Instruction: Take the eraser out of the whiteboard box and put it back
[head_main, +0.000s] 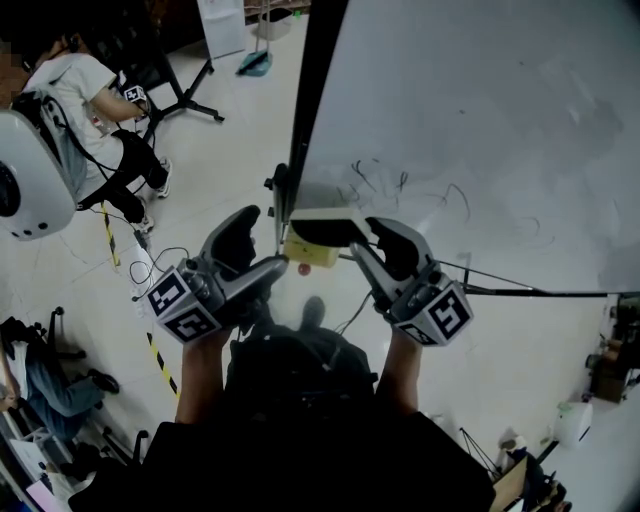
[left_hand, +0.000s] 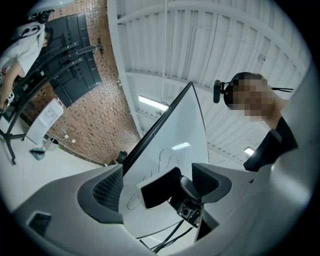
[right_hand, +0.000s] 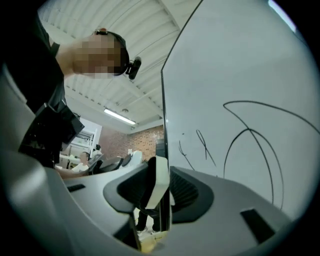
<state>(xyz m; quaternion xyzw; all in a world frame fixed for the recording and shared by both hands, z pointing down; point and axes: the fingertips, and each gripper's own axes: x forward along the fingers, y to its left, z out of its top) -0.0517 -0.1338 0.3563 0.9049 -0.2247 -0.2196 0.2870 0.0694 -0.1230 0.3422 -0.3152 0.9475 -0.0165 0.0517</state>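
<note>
**Claw clamps eraser at whiteboard's edge**

Left claw (head_main: 268, 238), centre left in the head view, stands open with nothing between its jaws, its tips aimed toward the board's lower corner. Just right of it, at frame centre, sits the eraser (head_main: 322, 226), white-backed with dark felt. It lies directly above the yellow box (head_main: 310, 251) mounted by the dark left edge of the whiteboard (head_main: 480, 130). Right claw (head_main: 365, 238) is closed on the eraser, one jaw pressing each side. The right gripper view shows it standing on edge between them, close to the board. Black scribbles mark the whiteboard, which fills the upper right. A seated person (head_main: 85, 100) occupies the upper left corner, on the pale floor (head_main: 220, 150).
</note>
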